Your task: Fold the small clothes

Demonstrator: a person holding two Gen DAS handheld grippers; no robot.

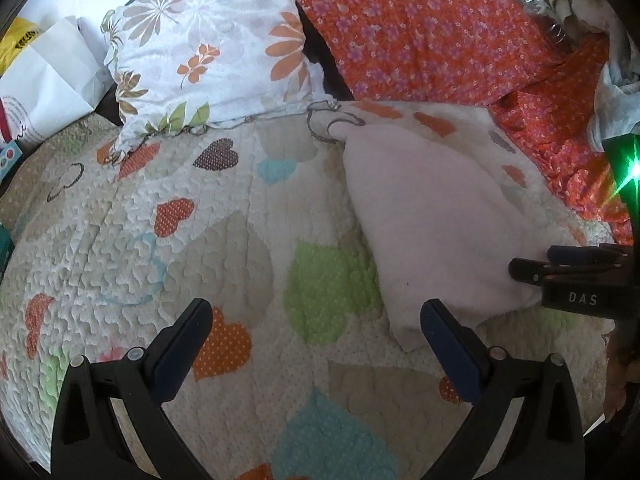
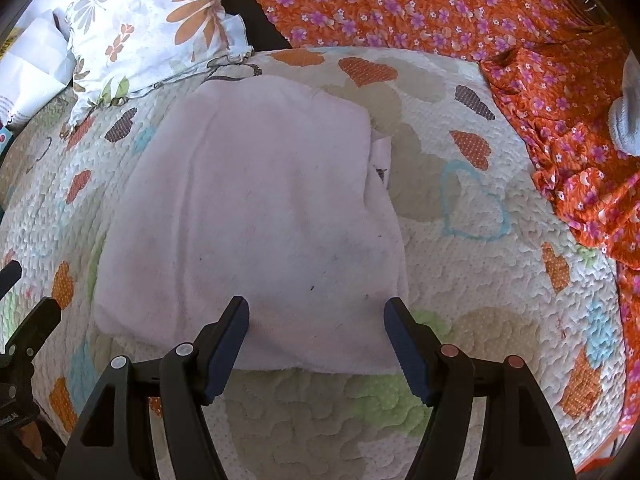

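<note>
A pale pink fleece garment [image 2: 256, 216] lies folded flat on the heart-patterned quilt [image 2: 480, 264]. A small tag pokes out at its right edge. My right gripper [image 2: 316, 312] is open and empty, its fingers standing over the garment's near edge. In the left wrist view the same garment [image 1: 432, 224] lies to the right, and my left gripper [image 1: 316, 312] is open and empty over bare quilt [image 1: 224, 216] just left of it. The right gripper's fingertips [image 1: 532, 268] show at the right edge there, at the garment's near corner.
A white floral pillow [image 1: 208, 48] lies at the back left. An orange flowered blanket [image 2: 480, 8] runs along the back and right. White paper bags [image 1: 44, 80] sit at the far left. A grey bundle of cloth [image 2: 628, 120] rests at the right edge.
</note>
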